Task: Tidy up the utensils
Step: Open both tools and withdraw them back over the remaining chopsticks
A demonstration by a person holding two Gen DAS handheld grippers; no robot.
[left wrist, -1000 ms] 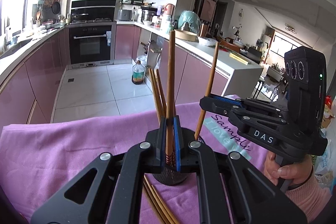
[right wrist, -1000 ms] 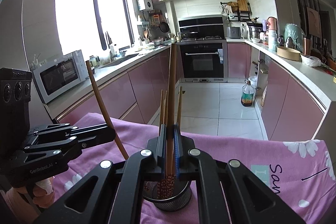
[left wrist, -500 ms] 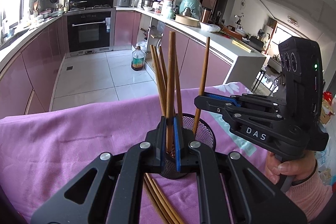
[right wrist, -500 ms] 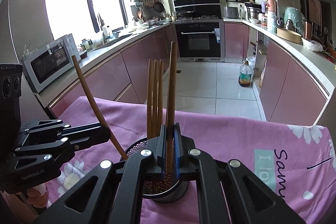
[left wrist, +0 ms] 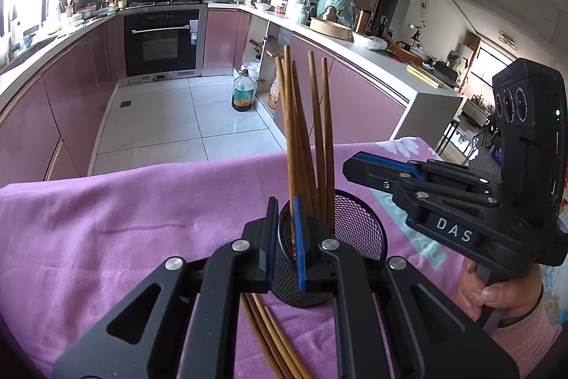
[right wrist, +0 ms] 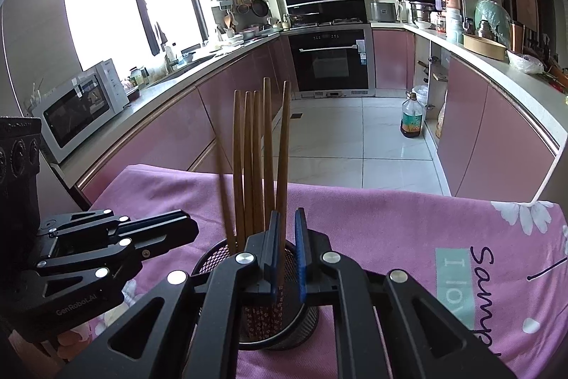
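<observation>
**Status at this step**

Both tools brought down over the mesh cup (left wrist: 358, 229), standing near the middle of the worktop on the pink cloth (left wrist: 124, 237).

**Left tool** (left wrist: 285, 201)
- Released. Clenched on one chopstick a second ago, with the stick held above the cup.
- Now: pads apart, open gap visible between them, stick leaning against the right pad only.
- Lower end of that stick down inside the cup.

**Right tool** (right wrist: 288, 212)
- Released likewise. Clenched on its own stick half a second ago.
- Now: pads apart, stick standing between them close to the left pad, patterned end resting at the cup bottom.
- Held from the right by a hand (left wrist: 497, 290) in a pink sleeve.

**Location of the work items**
- Bundle of chopsticks (left wrist: 319, 130) upright in the cup, fanned slightly, the two new sticks included.
- One stick at the left of the bundle blurred in the right wrist view; judged to be tipping to rest, not certain.
- Loose chopsticks (left wrist: 269, 336) lying flat on the cloth, just near of the cup and partly hidden under the left tool.

**Meaning for the task**
- Two more sticks delivered; placement step judged complete.
- Next: lift both tools straight up, clear of the stick tops, to avoid dragging a stick out or tipping the cup.
- Then collect the loose sticks from the cloth.
</observation>
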